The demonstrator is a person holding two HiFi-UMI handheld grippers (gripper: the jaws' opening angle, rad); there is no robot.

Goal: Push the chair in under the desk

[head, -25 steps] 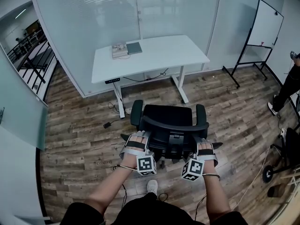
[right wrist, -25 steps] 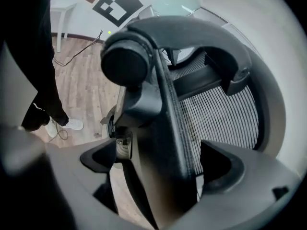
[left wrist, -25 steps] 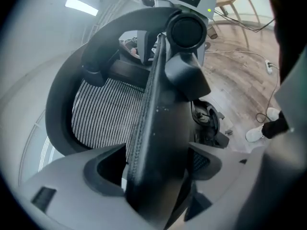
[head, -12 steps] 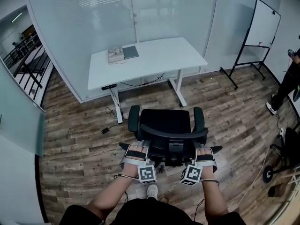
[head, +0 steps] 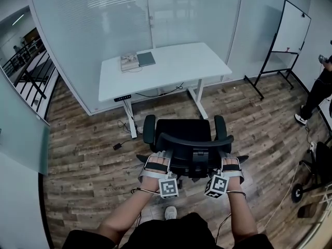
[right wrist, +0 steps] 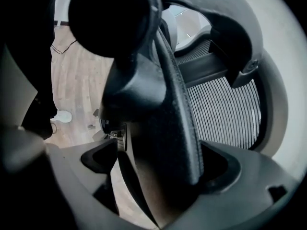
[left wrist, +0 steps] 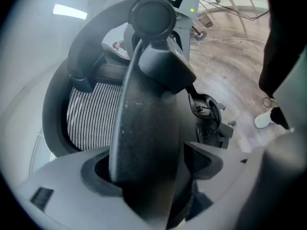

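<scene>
Head view: we stand behind the black chair (head: 184, 134), w/ left claw (head: 157, 158) & right claw (head: 230, 161) on its back. The chair sits near the white desk (head: 166, 66), not under it.
Left gripper view: jaws squeeze the back rim (left wrist: 144, 128).
Right gripper view: jaws squeeze the rim too.

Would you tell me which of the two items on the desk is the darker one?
The grey book, nearer the desk's middle; the item beside it, toward the corner, is pale.
</scene>
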